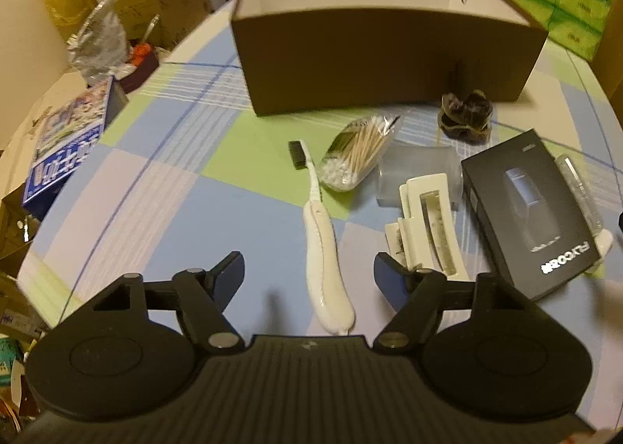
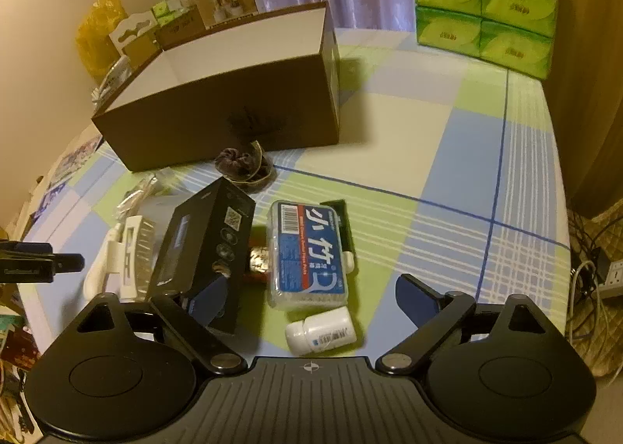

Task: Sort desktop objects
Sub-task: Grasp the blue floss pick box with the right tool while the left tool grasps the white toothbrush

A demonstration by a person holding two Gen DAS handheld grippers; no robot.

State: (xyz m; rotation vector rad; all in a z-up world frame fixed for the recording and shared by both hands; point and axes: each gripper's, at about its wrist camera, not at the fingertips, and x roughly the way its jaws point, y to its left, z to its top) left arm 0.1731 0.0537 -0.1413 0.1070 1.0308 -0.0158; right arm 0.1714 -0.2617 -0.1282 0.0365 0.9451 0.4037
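My left gripper [image 1: 308,268] is open low over the checked tablecloth, with the handle of a white toothbrush [image 1: 323,249] lying between its fingers, untouched. Beyond it lie a bag of cotton swabs [image 1: 358,155], a white hair clip [image 1: 428,226], a black product box [image 1: 529,214] and a dark scrunchie [image 1: 465,115]. An open brown box [image 1: 389,54] stands behind them. My right gripper [image 2: 311,294] is open too. A white pill bottle [image 2: 323,331] lies on its side between its fingers, with a blue floss-pick case [image 2: 307,253] just ahead. Its left finger is close to the black product box [image 2: 206,245].
Green tissue packs [image 2: 483,0] are stacked at the table's far right corner. The tablecloth [image 2: 447,179] right of the brown box [image 2: 218,120] is bare. Cartons and bags [image 1: 101,27] crowd the floor past the left edge, with a blue printed box [image 1: 66,148] near it. Cables and a power strip [image 2: 607,280] lie off the right edge.
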